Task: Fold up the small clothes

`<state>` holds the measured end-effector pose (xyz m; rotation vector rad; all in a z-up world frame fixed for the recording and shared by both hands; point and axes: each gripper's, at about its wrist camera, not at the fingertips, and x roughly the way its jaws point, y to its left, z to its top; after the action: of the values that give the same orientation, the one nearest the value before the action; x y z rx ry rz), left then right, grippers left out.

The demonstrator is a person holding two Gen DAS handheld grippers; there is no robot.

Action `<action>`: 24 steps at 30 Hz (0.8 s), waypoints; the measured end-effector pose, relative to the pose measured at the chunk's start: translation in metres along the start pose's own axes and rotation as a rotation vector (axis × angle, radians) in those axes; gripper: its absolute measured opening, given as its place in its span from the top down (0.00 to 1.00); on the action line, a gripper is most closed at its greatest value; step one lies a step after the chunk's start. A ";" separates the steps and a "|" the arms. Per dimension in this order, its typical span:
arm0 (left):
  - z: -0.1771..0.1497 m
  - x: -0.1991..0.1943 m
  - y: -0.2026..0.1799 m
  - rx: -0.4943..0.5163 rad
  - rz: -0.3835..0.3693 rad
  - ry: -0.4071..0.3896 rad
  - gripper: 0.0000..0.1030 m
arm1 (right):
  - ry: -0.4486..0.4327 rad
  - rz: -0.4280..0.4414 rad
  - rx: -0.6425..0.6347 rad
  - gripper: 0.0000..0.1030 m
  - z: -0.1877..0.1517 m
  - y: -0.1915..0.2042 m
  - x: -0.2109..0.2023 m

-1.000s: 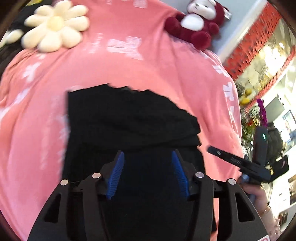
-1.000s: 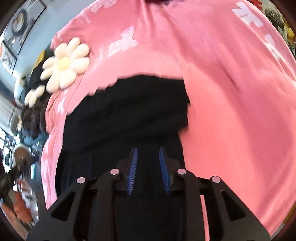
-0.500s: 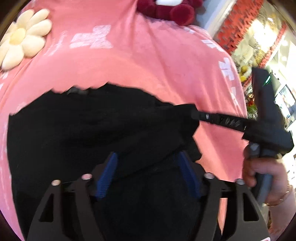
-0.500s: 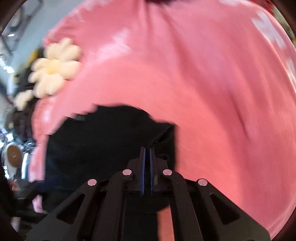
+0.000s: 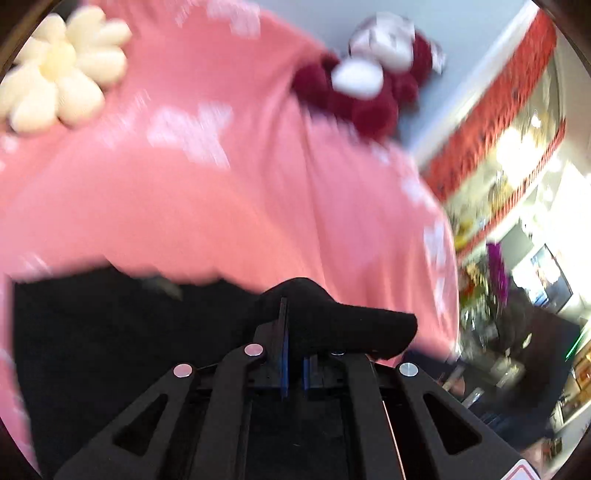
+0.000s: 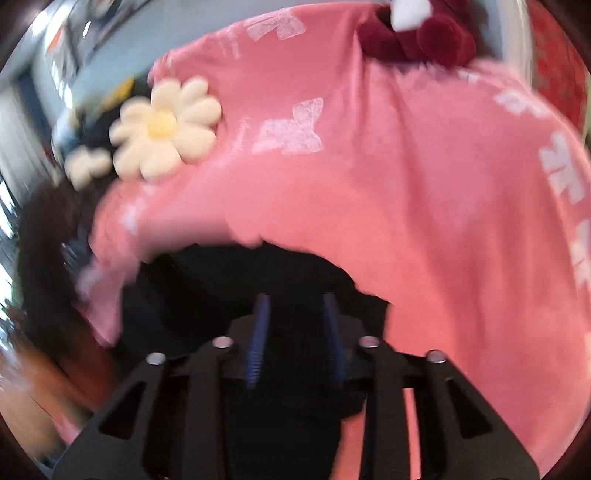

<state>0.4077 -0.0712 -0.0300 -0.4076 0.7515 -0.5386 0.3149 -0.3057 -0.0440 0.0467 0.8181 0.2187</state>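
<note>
A black garment (image 5: 110,332) lies on a pink butterfly-print blanket (image 5: 258,206). My left gripper (image 5: 293,332) is shut on a bunched fold of the black garment, which drapes over its right finger. In the right wrist view, the black garment (image 6: 229,280) lies under my right gripper (image 6: 295,321), which is open with cloth showing between its blue pads (image 6: 258,332). Both views are blurred by motion.
A cream flower cushion (image 5: 62,92) (image 6: 162,129) lies at the blanket's far left. A dark red and white plush toy (image 5: 369,85) (image 6: 417,33) sits at the far edge. Shelves and room clutter (image 5: 517,258) lie beyond the blanket's right side.
My left gripper has closed on a fold of the black garment and lifted it. My right gripper, shut half a second ago, has opened and let go of the cloth.
</note>
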 end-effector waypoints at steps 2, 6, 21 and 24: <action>0.016 -0.034 0.010 0.004 0.024 -0.054 0.97 | 0.034 -0.005 -0.120 0.67 -0.019 0.034 0.015; 0.032 -0.088 0.028 -0.004 0.089 -0.135 0.97 | 0.059 0.008 -0.370 0.51 -0.042 0.123 0.053; 0.052 -0.209 0.094 -0.084 0.182 -0.269 0.97 | -0.187 0.118 0.380 0.96 0.023 -0.024 -0.004; 0.059 -0.230 0.107 -0.117 0.171 -0.302 0.97 | -0.296 0.135 0.550 0.96 0.030 -0.083 -0.054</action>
<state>0.3439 0.1589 0.0749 -0.5149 0.5216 -0.2652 0.3160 -0.3973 0.0047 0.6390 0.5599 0.1040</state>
